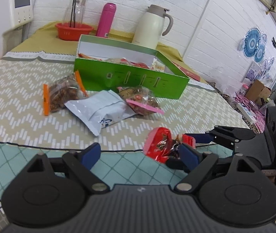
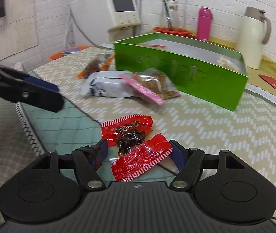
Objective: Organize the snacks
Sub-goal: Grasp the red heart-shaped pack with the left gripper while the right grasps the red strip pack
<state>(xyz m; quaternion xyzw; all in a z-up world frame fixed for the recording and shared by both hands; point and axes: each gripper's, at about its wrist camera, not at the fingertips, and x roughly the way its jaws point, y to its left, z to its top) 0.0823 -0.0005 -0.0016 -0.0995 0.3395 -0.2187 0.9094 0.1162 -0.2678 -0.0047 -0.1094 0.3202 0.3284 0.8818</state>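
A red snack packet (image 2: 136, 147) with a dark filling lies between the fingers of my right gripper (image 2: 140, 153), whose jaws stand wide on either side of it; in the left wrist view the packet (image 1: 160, 145) sits at that gripper's tips. My left gripper (image 1: 140, 155) is open and empty over the teal cloth. A green box (image 1: 130, 77) with snacks inside stands behind. In front of it lie an orange-sealed bag (image 1: 63, 94), a white packet (image 1: 101, 109) and a pink-sealed bag (image 1: 141, 102).
Behind the box stand an orange bowl (image 1: 74, 31), a pink flask (image 1: 106, 20), a cream jug (image 1: 153, 27) and a glass bottle (image 1: 76, 9). A white appliance (image 1: 8, 5) is at the far left. A red envelope (image 2: 275, 87) lies right of the box.
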